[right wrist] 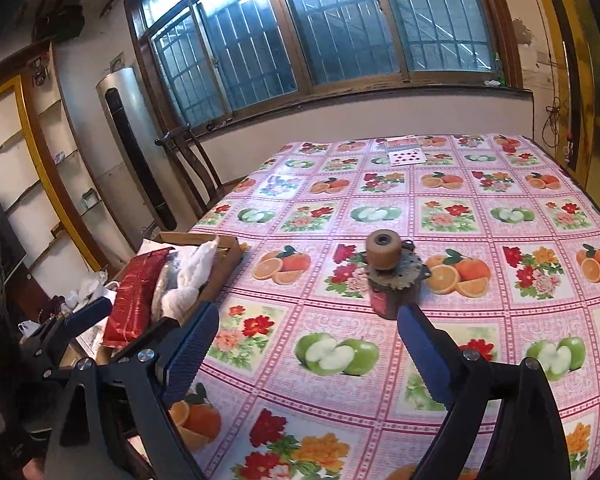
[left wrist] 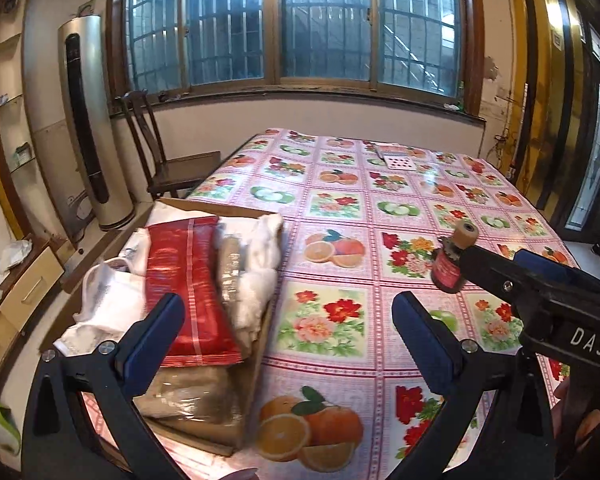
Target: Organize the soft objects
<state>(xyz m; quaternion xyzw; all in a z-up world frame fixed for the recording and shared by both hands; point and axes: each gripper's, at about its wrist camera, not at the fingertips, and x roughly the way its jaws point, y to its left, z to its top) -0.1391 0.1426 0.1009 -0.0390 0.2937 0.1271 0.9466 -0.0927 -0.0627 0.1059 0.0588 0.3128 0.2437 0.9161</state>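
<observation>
A shallow cardboard box sits at the table's left edge and holds soft things: a red foil packet, white cotton wadding, a white cloth and a tan wrapped bundle. The box also shows in the right wrist view, with the red packet and the wadding. My left gripper is open and empty, just right of the box. My right gripper is open and empty over the tablecloth. A small motor with a brown roller stands just beyond its right finger.
The table wears a pink fruit-and-flower cloth. Playing cards lie at its far edge. A wooden chair and a tall standing air conditioner are to the left. Drawers stand at lower left.
</observation>
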